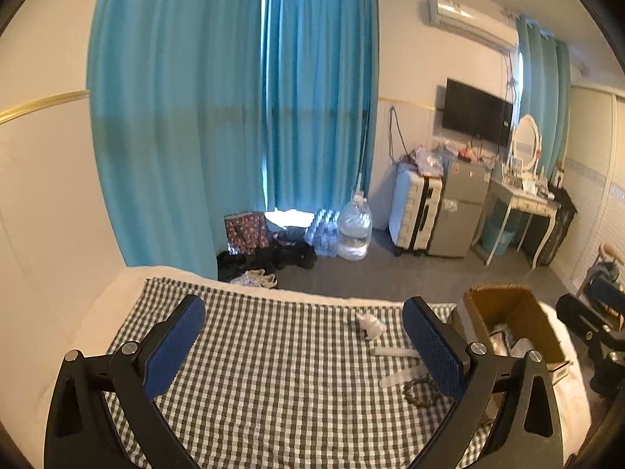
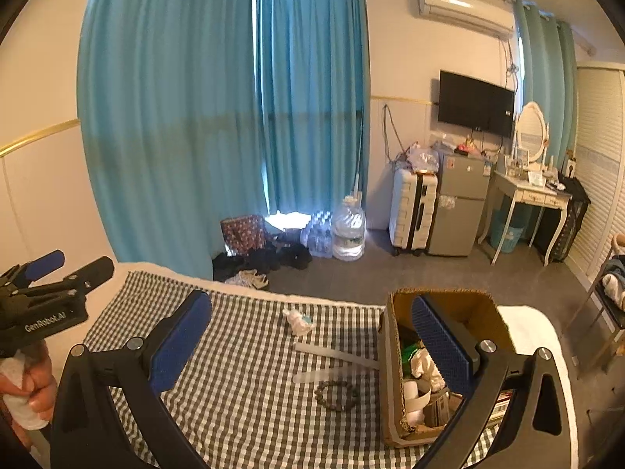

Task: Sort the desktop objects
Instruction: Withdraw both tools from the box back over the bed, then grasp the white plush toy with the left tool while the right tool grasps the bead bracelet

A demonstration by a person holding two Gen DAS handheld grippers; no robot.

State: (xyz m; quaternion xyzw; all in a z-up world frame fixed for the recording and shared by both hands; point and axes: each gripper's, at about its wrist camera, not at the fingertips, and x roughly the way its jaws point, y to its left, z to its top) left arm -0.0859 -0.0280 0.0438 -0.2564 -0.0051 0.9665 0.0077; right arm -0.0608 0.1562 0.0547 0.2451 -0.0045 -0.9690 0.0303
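Observation:
On a checkered cloth (image 2: 242, 391) lie a small white crumpled item (image 2: 299, 321), two clear flat strips (image 2: 332, 353), (image 2: 324, 374) and a dark bead bracelet (image 2: 338, 394). A brown cardboard box (image 2: 394, 402) at the right holds several items. My right gripper (image 2: 312, 348) is open and empty, above the cloth, its right finger over the box. My left gripper (image 1: 304, 346) is open and empty, left of the items; it also shows in the right wrist view (image 2: 58, 269). In the left wrist view the white item (image 1: 371, 326), the strips (image 1: 394, 351) and the box (image 1: 515, 312) show.
The cloth covers a white table (image 2: 531, 324) with a floor drop behind it. Beyond are blue curtains (image 2: 195, 117), water bottles (image 2: 347, 230), a suitcase (image 2: 412, 211), a small fridge (image 2: 461, 203) and a dressing table (image 2: 535, 195). A chair (image 2: 609, 301) stands at the right.

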